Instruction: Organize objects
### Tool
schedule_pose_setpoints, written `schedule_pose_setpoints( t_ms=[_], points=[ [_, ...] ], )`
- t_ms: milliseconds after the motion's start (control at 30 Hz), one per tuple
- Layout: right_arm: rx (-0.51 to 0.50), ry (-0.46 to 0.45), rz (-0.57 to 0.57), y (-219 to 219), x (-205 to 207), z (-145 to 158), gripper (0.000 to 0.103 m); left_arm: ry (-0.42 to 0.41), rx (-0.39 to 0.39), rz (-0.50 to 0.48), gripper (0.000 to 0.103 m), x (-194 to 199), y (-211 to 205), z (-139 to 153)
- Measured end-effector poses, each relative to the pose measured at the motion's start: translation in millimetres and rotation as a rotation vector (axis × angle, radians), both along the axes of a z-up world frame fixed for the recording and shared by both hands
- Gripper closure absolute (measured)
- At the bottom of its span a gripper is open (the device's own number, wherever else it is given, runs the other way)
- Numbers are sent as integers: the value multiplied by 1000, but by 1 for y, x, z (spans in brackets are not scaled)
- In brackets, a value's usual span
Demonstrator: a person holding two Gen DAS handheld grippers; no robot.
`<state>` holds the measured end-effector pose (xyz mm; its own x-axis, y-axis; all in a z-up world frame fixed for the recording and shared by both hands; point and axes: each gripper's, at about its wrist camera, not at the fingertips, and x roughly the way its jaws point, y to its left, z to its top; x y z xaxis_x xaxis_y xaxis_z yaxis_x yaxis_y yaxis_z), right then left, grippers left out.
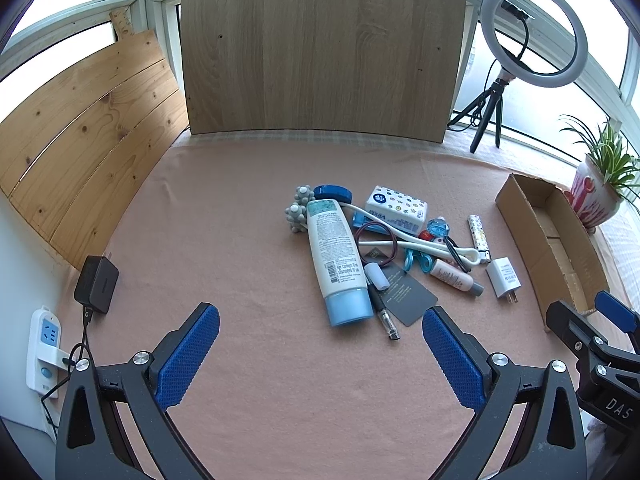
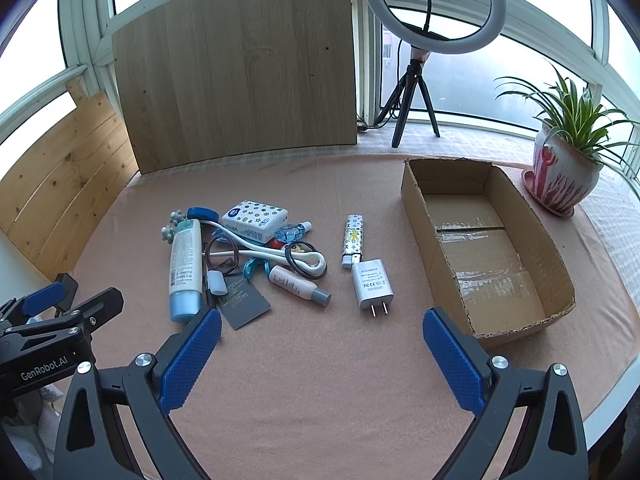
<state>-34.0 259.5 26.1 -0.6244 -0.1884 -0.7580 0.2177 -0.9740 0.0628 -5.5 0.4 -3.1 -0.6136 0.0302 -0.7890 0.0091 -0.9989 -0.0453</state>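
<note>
**Sorting not yet begun: pile untouched, box bare**

We find the loose items heaped mid-table on the pink cloth (image 2: 320, 380). The largest, a white lotion tube with a pale blue cap (image 2: 185, 268), lies flat, its long axis running toward and away from us, cap end nearest. Beside the heap, apart from it, lie a white wall charger with 2 metal prongs (image 2: 373, 283), prongs pointing toward us, and a patterned lighter (image 2: 353, 240) just behind it, aligned the same way. A small pink bottle with a grey cap (image 2: 299, 285) lies slanted, cap toward the near right.

The open brown cardboard box (image 2: 416, 200), well to the right, holds nothing we can see.

Both tools hover above the cloth. The left gripper (image 1: 320, 344) and right gripper (image 2: 322, 344) each stand wide apart, holding nothing.

We judge this the opening step. The charger, isolated and nearest the right gripper, looks the easiest first pick; the jaws would need to descend and straddle its narrow sides.
</note>
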Motion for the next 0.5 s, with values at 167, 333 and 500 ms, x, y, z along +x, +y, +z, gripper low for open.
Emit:
schedule_pose_setpoints(
  t_ms=[167, 333, 500],
  points=[
    [0, -6, 0, 0, -1, -1, 4, -4, 0, 2, 0, -1, 0, -1],
    [2, -10, 3, 0, -2, -2, 4, -13, 2, 5, 0, -5, -1, -2],
    [10, -25, 9, 0, -5, -6, 4, -35, 15, 9, 0, -12, -4, -9]
  ],
)
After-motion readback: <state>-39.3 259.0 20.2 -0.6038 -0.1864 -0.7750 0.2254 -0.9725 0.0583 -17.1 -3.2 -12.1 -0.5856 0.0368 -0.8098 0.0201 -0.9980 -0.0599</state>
